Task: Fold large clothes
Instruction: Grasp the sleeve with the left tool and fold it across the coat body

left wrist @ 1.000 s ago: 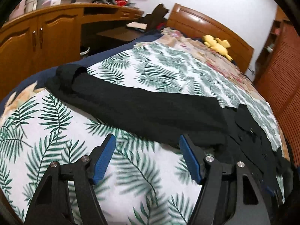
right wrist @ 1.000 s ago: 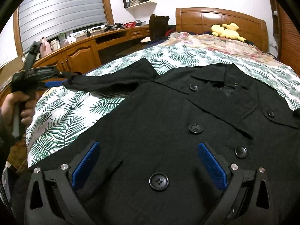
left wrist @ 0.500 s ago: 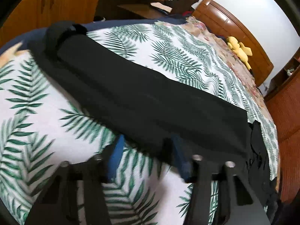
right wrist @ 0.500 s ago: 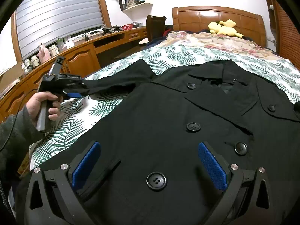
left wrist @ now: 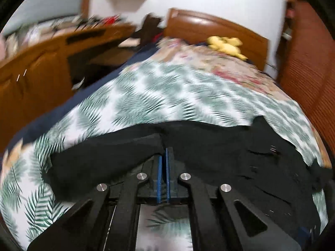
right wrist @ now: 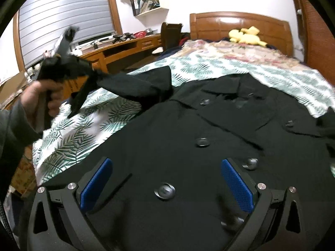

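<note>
A black double-breasted coat [right wrist: 188, 125] lies button side up on the bed. Its left sleeve [right wrist: 134, 83] is lifted off the sheet and stretches up to my left gripper [right wrist: 94, 74], held in a hand [right wrist: 39, 96]. In the left wrist view the left gripper [left wrist: 164, 151] has its blue pads together, pinching the edge of the sleeve [left wrist: 104, 156]. The sleeve drapes across the view toward the coat body [left wrist: 261, 167]. My right gripper [right wrist: 166, 163] hovers open over the coat's lower front, with buttons between its blue pads [right wrist: 98, 179] and nothing gripped.
The bed has a palm-leaf sheet [right wrist: 73, 138] and a floral quilt [right wrist: 240, 50] near the wooden headboard [right wrist: 240, 23], where a yellow plush toy [right wrist: 247, 35] lies. A wooden desk with cabinets [right wrist: 125, 48] runs along the left. A wooden wardrobe [left wrist: 309, 62] stands at right.
The left gripper closed on the sleeve's edge and raised it off the sheet, swinging toward the coat body. The right gripper stayed open over the coat front.
</note>
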The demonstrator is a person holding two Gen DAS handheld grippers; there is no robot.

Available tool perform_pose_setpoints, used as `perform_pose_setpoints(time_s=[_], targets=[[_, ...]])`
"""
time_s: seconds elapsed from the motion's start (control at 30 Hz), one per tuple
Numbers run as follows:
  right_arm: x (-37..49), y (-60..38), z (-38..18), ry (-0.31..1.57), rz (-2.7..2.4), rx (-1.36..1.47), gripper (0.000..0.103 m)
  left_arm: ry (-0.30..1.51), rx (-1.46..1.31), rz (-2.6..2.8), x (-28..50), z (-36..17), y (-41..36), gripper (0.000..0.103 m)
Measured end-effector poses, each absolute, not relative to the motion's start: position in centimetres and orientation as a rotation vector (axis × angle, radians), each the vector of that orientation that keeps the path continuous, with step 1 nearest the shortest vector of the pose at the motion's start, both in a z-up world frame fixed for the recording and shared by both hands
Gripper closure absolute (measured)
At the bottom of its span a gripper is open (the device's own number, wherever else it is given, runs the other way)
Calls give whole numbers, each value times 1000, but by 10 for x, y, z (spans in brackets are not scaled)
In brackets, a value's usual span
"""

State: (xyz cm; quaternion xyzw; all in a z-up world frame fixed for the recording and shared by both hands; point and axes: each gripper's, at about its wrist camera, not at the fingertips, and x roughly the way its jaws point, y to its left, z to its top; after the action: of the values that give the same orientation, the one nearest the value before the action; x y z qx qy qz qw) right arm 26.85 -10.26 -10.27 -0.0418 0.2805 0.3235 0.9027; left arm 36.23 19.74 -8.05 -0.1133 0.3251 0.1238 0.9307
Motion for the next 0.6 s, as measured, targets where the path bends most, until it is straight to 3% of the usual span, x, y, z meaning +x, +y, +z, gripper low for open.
perform_pose_setpoints(time_s=[0.2, 0.6], targets=[[261, -141, -83, 552, 569, -61, 0, 630, -167, 117, 352, -50, 131, 100], [228, -153, -64, 530, 452, -73, 0, 728, -29, -10, 334, -69, 49, 100]])
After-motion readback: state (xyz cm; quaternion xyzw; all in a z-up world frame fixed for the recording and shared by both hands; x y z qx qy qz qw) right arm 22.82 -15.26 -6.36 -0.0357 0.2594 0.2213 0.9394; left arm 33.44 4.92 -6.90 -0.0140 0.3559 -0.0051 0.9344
